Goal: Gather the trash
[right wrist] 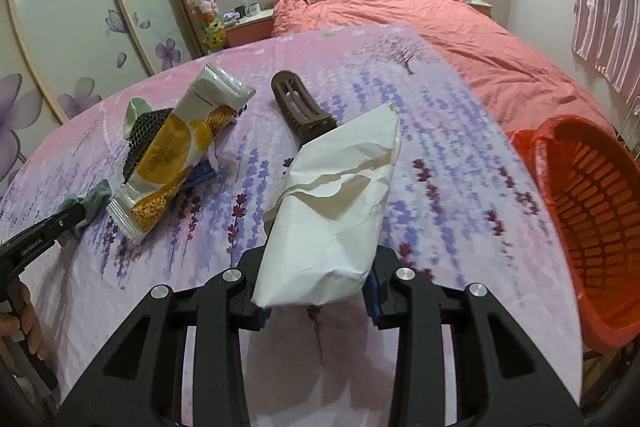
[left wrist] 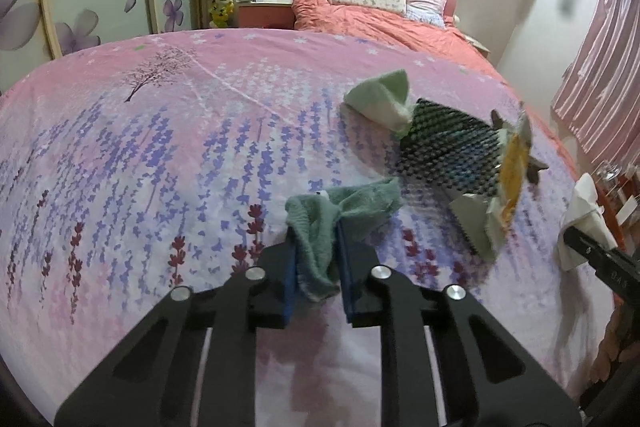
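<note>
Right gripper [right wrist: 316, 283] is clamped nearly closed on a crumpled white paper bag [right wrist: 332, 211], held clear above the floral sheet [right wrist: 440, 163]; red basket [right wrist: 592, 211] is off to its right. Left gripper [left wrist: 316, 267] pinches a green fuzzy sock [left wrist: 320, 227], jaws narrow, pads pressing the fabric. Yellow snack wrapper [right wrist: 168, 151] lies near on a black mesh item [left wrist: 444, 143], brown hair clip [right wrist: 300, 107] beyond.

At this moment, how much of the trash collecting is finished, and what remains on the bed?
Nothing visibly sits in the red basket yet. In hand: the right gripper clamps a white paper bag, and the left gripper pinches a green sock. Left on the bedspread: the yellow snack wrapper, a black mesh item and a brown hair clip.
</note>
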{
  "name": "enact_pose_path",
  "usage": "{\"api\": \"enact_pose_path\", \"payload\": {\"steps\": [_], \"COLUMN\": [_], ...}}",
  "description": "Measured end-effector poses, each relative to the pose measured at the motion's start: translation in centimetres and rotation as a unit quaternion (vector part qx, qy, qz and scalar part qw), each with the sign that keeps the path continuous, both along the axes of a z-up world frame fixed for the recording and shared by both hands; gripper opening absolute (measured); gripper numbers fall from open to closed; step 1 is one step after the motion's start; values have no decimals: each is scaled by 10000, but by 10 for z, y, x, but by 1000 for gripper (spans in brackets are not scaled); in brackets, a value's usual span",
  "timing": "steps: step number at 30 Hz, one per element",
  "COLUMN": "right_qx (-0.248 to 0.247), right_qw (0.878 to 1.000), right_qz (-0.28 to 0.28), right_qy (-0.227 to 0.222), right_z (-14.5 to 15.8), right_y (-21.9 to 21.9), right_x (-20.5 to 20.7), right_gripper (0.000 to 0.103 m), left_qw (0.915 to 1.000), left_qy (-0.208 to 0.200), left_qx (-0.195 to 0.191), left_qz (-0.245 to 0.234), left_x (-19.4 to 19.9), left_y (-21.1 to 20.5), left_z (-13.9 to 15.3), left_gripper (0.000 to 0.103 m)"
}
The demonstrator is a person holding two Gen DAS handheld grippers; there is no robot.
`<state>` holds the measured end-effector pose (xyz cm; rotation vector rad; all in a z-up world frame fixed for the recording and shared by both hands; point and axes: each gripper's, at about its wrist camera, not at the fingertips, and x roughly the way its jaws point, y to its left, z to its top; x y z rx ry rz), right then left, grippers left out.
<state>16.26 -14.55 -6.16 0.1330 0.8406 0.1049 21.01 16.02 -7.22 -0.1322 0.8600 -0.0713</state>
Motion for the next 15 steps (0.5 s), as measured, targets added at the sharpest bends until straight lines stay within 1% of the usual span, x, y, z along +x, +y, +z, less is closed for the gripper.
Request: {"api": "enact_pose_path", "payload": {"steps": [1, 6, 9, 15], "right_qx": [-10, -8, -32, -170], "right_qw": [10000, 9996, 9992, 9976], "right_qz": [-4, -62, -107, -238], "right_qy": [-43, -266, -388, -635], "right_z": [3, 20, 28, 44], "right_y": [-2, -13, -21, -40], "right_x": [-2, -14, -21, -35], "right_gripper": [36, 36, 36, 36], "left_qw": [10000, 9997, 9993, 9966], "left_qy": [-12, -187, -314, -637], "left_qx": [-43, 45, 38, 13], "left_qz": [-22, -137, -216, -521], "left_x": [-2, -9, -15, -27], "left_y": [-1, -17, -30, -63], "left_z": [2, 20, 33, 65], "left_gripper": [18, 17, 17, 17]}}
